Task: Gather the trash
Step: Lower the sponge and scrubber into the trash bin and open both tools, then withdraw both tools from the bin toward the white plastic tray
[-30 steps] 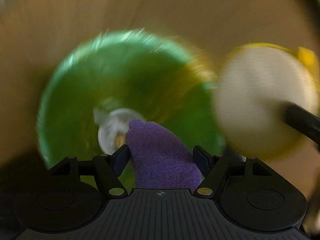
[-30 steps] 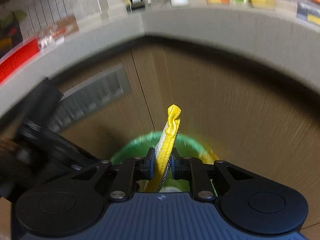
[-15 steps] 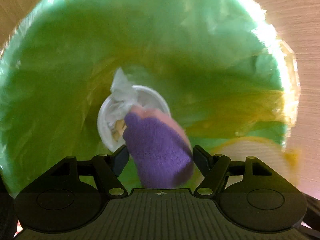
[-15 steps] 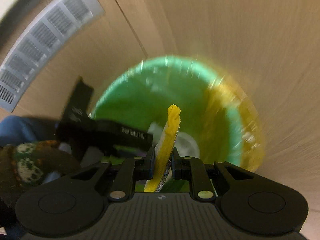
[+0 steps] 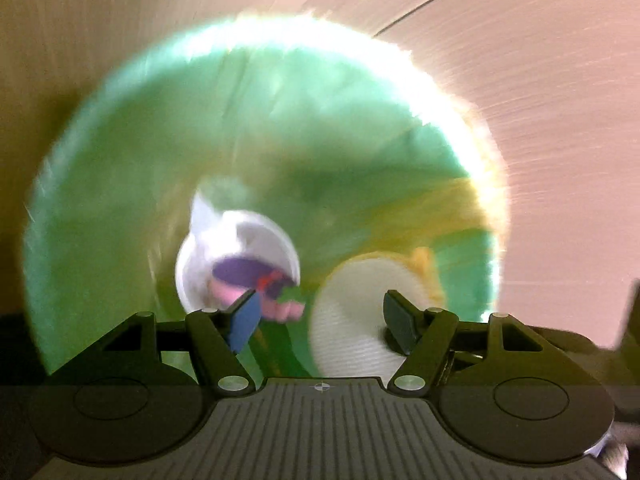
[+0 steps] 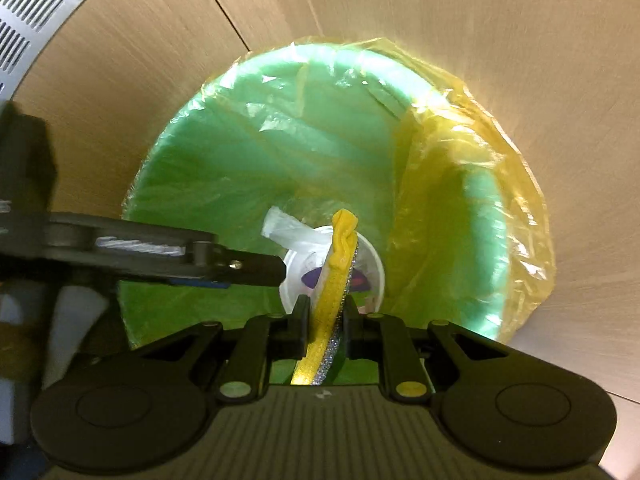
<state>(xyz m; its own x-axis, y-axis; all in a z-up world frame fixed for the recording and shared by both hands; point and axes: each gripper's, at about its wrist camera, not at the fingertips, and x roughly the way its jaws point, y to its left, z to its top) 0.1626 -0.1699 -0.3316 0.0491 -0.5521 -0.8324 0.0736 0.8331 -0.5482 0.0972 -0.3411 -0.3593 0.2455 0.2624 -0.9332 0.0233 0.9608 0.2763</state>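
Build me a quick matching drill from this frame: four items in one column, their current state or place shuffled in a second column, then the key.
Items
1. yellow sponge
2. purple sponge
3. left gripper
4. white cup

States
A. lying at the bottom of the green bin
B. jaws apart, nothing between them
C. clamped on edge in the right gripper
D. loose inside the bin, over the cup mouth

Pairs: 1-C, 2-D, 3-B, 4-A
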